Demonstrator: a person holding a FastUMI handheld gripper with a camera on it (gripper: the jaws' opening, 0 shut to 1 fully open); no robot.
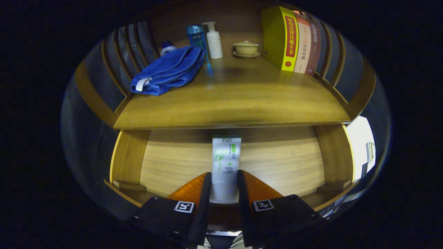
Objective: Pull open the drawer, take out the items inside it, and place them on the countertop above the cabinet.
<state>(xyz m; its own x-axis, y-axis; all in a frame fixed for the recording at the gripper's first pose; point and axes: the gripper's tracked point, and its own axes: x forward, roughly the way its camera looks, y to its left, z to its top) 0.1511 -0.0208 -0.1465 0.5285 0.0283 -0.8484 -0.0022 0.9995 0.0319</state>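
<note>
Dim warm light, glare on countertop [242,93], fisheye-bent edges.

A home corner — wooden cabinet [228,103] (books [290,38], towel [168,71]).

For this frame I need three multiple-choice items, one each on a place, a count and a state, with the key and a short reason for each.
1. Where does the white tube lie?
A. in the open drawer, between the gripper fingers
B. on the countertop
C. beside the books

2. How many books stand on the countertop?
A. one
B. three
C. five

3. How does the drawer stand?
A. shut
B. pulled open
C. taken out of the cabinet

Key: 1 A, the tube lies on the drawer floor with a finger against each side. 2 B, three spines stand side by side. 3 B, its floor shows below the countertop edge.
</note>
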